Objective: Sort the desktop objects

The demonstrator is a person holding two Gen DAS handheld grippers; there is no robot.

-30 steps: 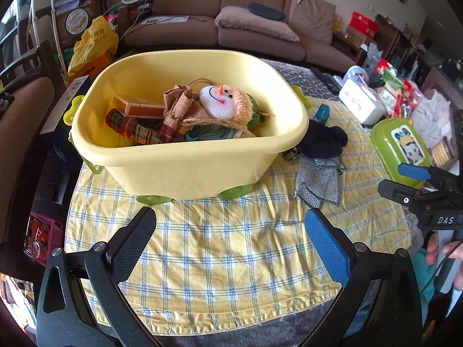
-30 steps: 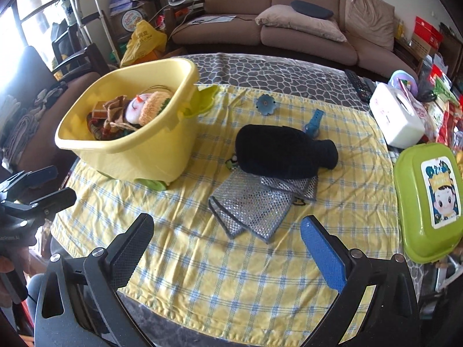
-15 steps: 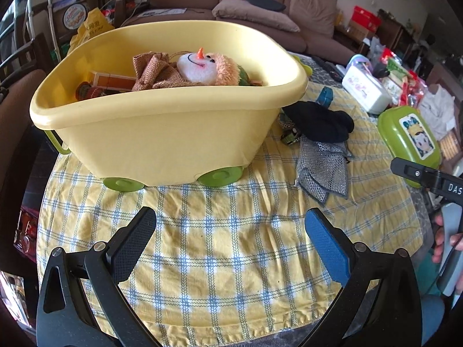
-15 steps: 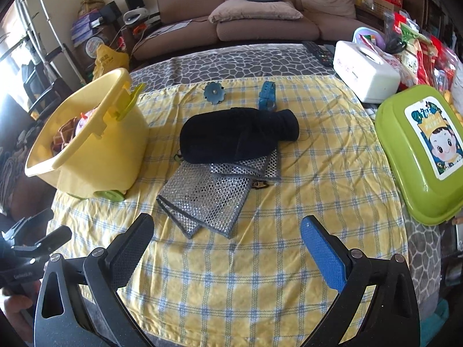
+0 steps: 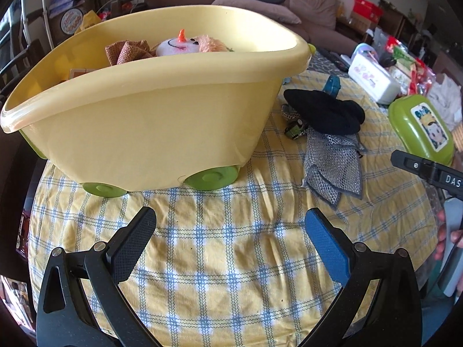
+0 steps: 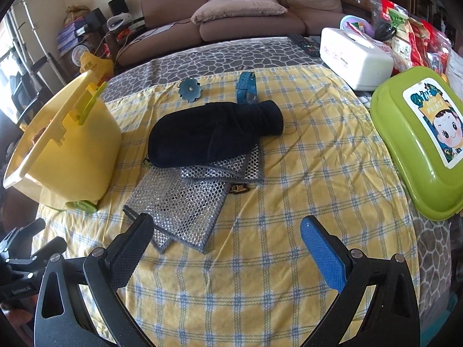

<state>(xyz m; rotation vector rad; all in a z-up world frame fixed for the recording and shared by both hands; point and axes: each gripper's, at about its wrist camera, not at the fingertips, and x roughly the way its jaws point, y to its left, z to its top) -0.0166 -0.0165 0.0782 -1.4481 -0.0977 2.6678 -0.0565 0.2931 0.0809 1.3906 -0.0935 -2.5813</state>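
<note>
Both my tongs hang spread and empty over the yellow-checked cloth surface [image 6: 289, 190].
My right tongs [image 6: 225, 234] sit just before the silver mesh cloth [image 6: 179, 199], black mitten [image 6: 214, 133] overlapping it; my left tongs [image 5: 228, 231] face the pale yellow wheeled plastic tub [image 5: 144, 121] holding a plush doll [image 5: 185, 44].

The left claw [image 5: 230, 231] hung wide open and empty over the checked cloth [image 5: 220, 248]. Just ahead stood a yellow tub [image 5: 150, 121] on green wheels [image 5: 211, 177], a doll [image 5: 185, 44] inside. To its right a black mitten [image 5: 324, 112] lay on a mesh cloth [image 5: 332, 167], near a green lid [image 5: 419, 127].
</note>
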